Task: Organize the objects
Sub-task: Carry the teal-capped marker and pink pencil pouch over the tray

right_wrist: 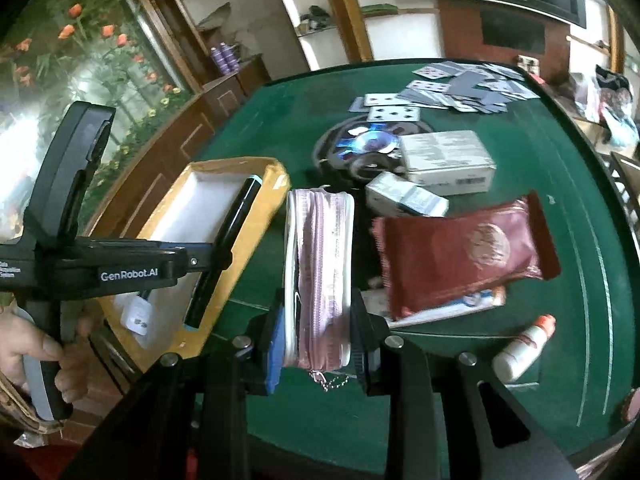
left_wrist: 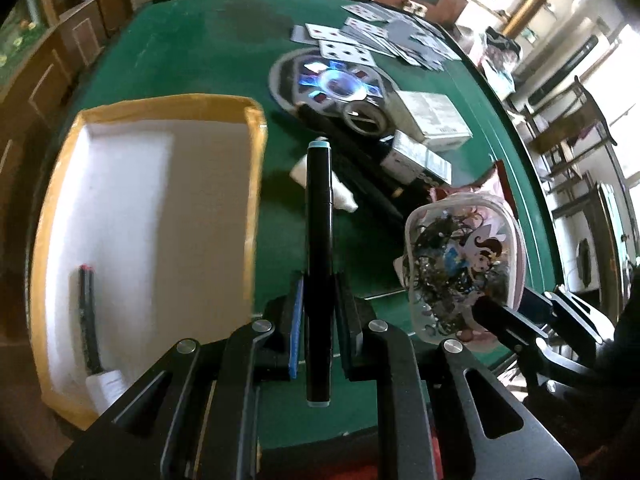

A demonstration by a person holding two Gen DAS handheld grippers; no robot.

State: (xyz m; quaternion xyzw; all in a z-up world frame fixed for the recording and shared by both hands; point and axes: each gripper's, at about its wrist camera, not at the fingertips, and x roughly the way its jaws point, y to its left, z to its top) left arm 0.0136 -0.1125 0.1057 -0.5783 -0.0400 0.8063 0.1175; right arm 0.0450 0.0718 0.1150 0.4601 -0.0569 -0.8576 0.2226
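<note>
My left gripper [left_wrist: 319, 304] is shut on a black marker [left_wrist: 319, 240] with pale blue caps, which stands up between the fingers just right of a yellow-rimmed box [left_wrist: 256, 160] with a white inside. In the right wrist view the marker [right_wrist: 232, 232] hangs over the box [right_wrist: 276, 176], with the left gripper [right_wrist: 212, 258] clamped on it. My right gripper [right_wrist: 320, 340] is shut on a pink zip pouch [right_wrist: 320, 272], held edge-up above the green table. The left wrist view shows the pouch's cartoon-printed clear face [left_wrist: 456, 264]. A black pen with a red tip [left_wrist: 88, 320] lies in the box.
On the green table [left_wrist: 180, 52] lie scattered playing cards [left_wrist: 380, 36], a shiny round disc [left_wrist: 332, 84], a tape roll [left_wrist: 364, 116] and white cartons [left_wrist: 432, 116]. A dark red packet [right_wrist: 460, 252] and a small white bottle [right_wrist: 524, 344] lie at the right. A hand [right_wrist: 24, 352] holds the left gripper's handle.
</note>
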